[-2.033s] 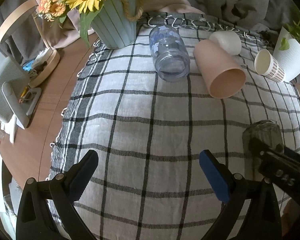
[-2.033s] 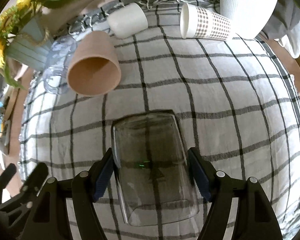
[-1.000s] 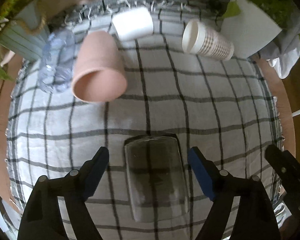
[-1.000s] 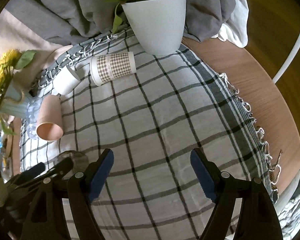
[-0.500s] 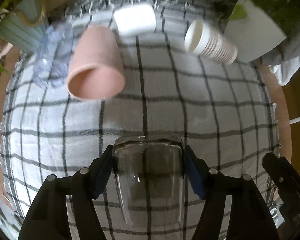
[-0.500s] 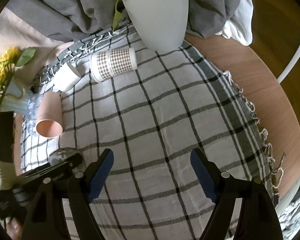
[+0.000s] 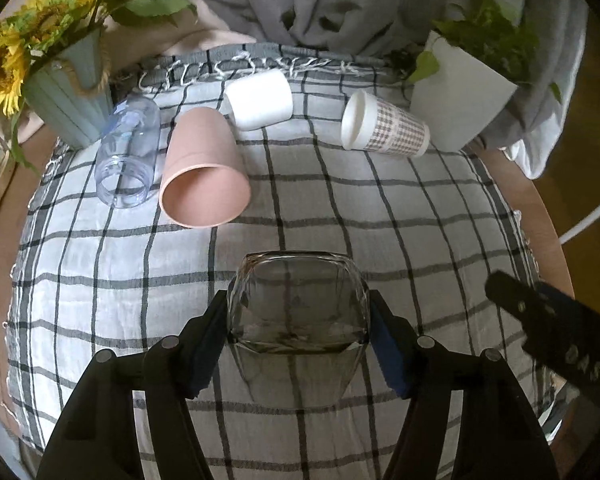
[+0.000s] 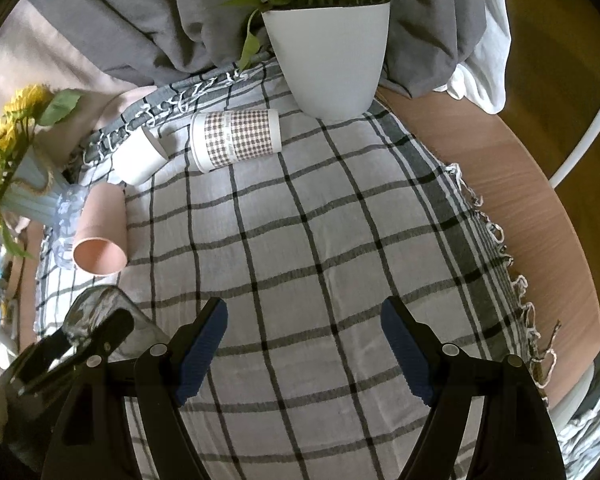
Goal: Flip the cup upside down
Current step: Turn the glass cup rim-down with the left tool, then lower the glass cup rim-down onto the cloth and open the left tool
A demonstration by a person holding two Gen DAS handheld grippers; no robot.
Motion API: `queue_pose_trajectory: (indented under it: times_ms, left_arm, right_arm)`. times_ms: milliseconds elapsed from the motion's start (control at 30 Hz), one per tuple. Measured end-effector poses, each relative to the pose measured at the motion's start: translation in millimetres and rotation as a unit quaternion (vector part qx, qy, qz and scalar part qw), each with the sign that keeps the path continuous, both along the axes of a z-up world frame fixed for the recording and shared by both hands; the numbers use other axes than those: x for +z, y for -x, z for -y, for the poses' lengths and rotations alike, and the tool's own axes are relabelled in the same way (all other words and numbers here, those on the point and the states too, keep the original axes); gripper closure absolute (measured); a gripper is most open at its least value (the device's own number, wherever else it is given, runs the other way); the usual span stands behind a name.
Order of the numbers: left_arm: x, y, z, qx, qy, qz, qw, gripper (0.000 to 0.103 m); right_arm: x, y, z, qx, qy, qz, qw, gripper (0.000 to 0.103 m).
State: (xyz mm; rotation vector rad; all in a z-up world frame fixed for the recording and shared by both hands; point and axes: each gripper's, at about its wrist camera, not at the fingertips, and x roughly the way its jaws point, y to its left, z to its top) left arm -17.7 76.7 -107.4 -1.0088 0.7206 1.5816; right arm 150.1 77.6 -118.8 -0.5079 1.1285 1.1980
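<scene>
Sunflowers in a ribbed pale-green vase stand at the far left edge of the round wooden surface, which is draped with a black-and-white checked cloth. Just right of the vase lie a clear plastic jar on its side and a pink plastic cup, mouth toward the camera, the two touching or nearly so. Behind them rests a small white cup, then a brown-checked paper cup, also tipped over, and farthest right a white planter with a leafy green plant. Nearer, the left gripper has its blue-padded fingers clenched on the sides of the clear drinking glass, the task's thing, which appears lifted a little above the cloth and tilted; which end faces away I cannot tell for sure. The right gripper hangs over bare cloth to the right, fingers spread wide and holding nothing. Judging by its thick walls, the glass is rigid, fairly heavy for its size, smooth and breakable, so it could slide between the pads if turned fast. A hold across the mid-body, as here, seems soundest, with the turn made low over the soft cloth and the rim set down flat.
</scene>
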Motion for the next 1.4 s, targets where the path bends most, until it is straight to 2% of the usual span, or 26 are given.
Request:
queue_pose_trajectory:
  times_ms: [100, 533, 733, 867, 1033, 1133, 1200, 1400]
  left_arm:
    - [0, -6, 10, -0.011, -0.007, -0.012, 0.9998, 0.037]
    - [-2, -11, 30, -0.020, -0.014, -0.015, 0.9996, 0.038]
    - [-3, -7, 36, -0.022, -0.016, 0.018, 0.9995, 0.035]
    - [0, -6, 39, -0.028, -0.027, 0.020, 0.9990, 0.030]
    - [21, -5, 49, -0.022, -0.057, 0.006, 0.9981, 0.018]
    - [43, 2, 64, 0.002, -0.089, -0.026, 0.9957, 0.006]
    - [57, 9, 73, 0.024, -0.106, -0.049, 0.9929, 0.002]
    - [86, 41, 99, 0.081, -0.125, -0.079, 0.9857, 0.000]
  right_arm:
    - [0, 4, 2, 0.007, 0.001, 0.008, 1.000, 0.024]
    - [-14, 13, 14, 0.013, 0.026, 0.011, 1.000, 0.024]
    - [-11, 15, 21, 0.011, 0.026, 0.016, 0.999, 0.024]
    - [-5, 17, 25, 0.010, 0.018, 0.022, 1.000, 0.024]
    - [7, 17, 33, -0.003, 0.007, 0.030, 1.000, 0.022]
    - [24, 17, 42, -0.013, -0.013, 0.039, 0.999, 0.021]
    - [38, 20, 49, -0.011, -0.029, 0.045, 0.999, 0.020]
    - [74, 38, 70, 0.008, -0.080, 0.061, 0.995, 0.015]
